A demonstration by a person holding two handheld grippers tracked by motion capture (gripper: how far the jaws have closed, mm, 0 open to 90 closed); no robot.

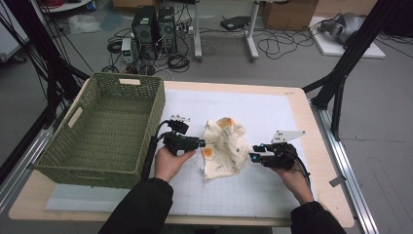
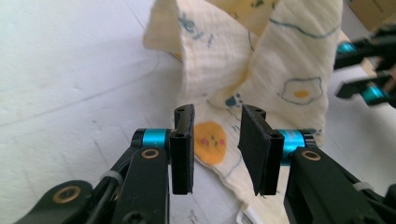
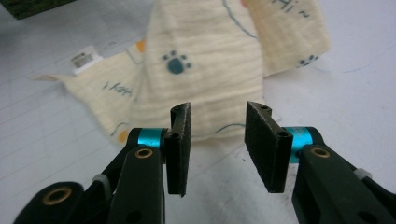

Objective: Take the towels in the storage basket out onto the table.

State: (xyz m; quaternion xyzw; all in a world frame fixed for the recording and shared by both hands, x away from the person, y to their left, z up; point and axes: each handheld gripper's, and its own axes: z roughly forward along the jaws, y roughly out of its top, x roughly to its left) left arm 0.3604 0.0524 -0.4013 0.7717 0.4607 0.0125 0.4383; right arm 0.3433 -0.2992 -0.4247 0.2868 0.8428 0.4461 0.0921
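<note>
Cream printed muslin cloth (image 1: 225, 146) crumpled mid-table on white grid mat (image 1: 272, 190), beside green wicker basket (image 1: 104, 129). Left gripper (image 1: 199, 143), right gripper (image 1: 253, 156) flank it, jaws parted, empty. Risk: pinching single layer, cloth bunches.

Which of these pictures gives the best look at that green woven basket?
The high view: the whole basket is there, sitting left of the cloth, so you see its open inside and handle slots. The right gripper view catches a dark green corner at its top left.

The cream cloth (image 3: 205, 70) carries "Hey!" printed in blue, seen upside down; its white tag (image 3: 85, 59) is unreadable.
</note>
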